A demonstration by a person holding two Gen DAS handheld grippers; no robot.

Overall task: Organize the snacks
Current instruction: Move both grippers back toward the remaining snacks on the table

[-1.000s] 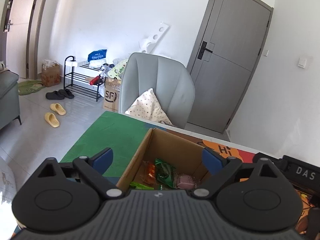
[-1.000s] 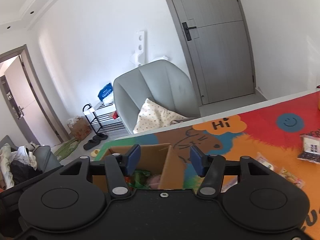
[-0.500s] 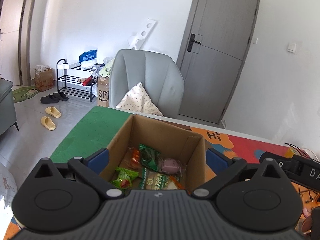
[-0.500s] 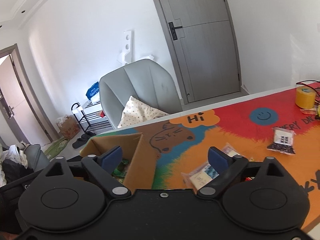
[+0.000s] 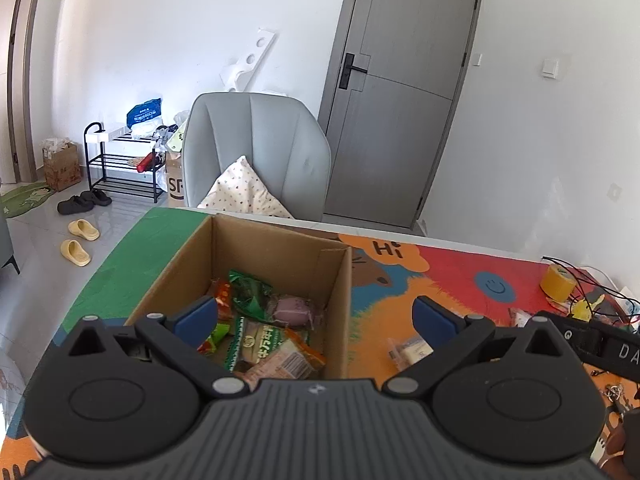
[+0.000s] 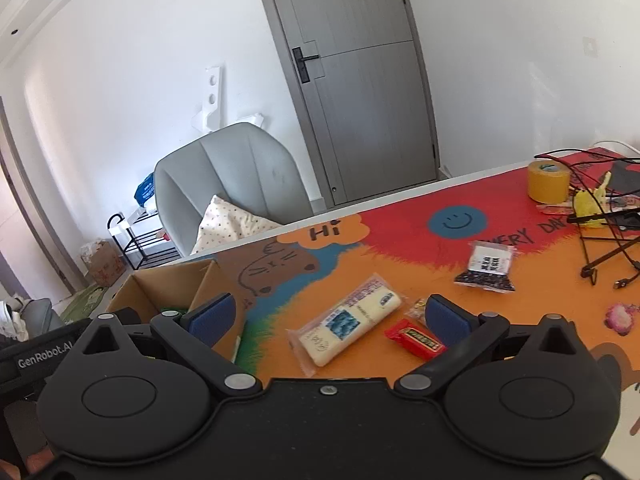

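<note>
Cardboard box point(image 5: 256, 264): on counter point(image 6: 560, 300), collecting wrapped snacks. Cream packet point(image 6: 350, 318), red bar point(image 6: 414, 340): loose beside it, awaiting pickup. Left gripper point(image 5: 316, 314): wide, empty. Right gripper point(image 6: 326, 316): opening, empty.

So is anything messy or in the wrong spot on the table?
Yes. Several snacks lie loose on the mat instead of in the cardboard box: a long white packet, a red bar, a dark packet and a pink one. Tangled black cables clutter the far corner by the yellow tape roll.
</note>
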